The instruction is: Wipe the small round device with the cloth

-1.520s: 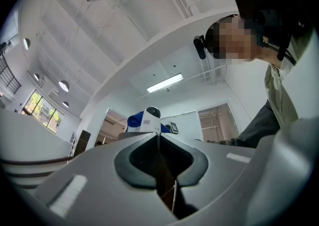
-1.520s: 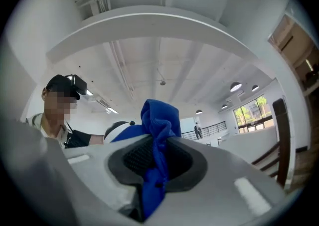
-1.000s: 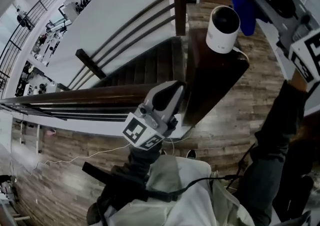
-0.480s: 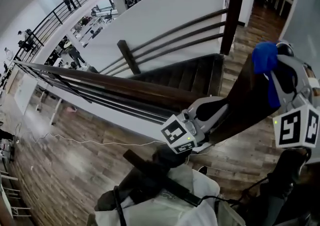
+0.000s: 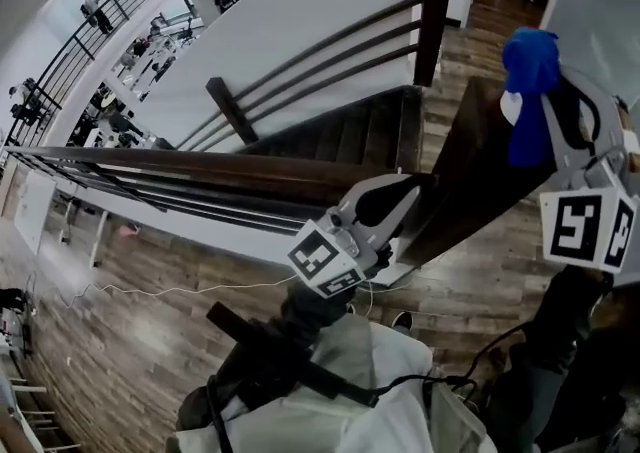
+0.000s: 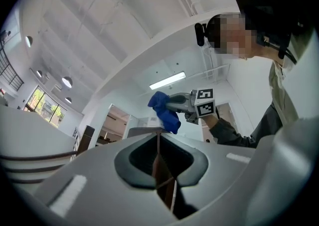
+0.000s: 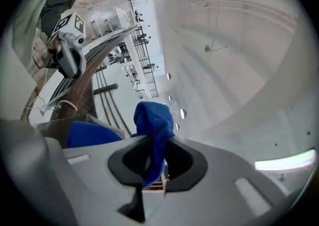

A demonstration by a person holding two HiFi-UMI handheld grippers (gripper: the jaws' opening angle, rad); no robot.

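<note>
At a stair landing, we hold the right gripper clamped on the blue cloth. The cloth hangs against the small round device on top of the dark wooden post, and only a sliver of the device's white shell shows beside it. Our left gripper, its jaws pressed together on nothing, sits lower where the handrail meets the post, apart from the device.

The head view looks steeply down on the left tongs, right tongs and wooden railing. Both tongs views seem to tilt up toward the ceiling; all three share the blue cloth.
</note>
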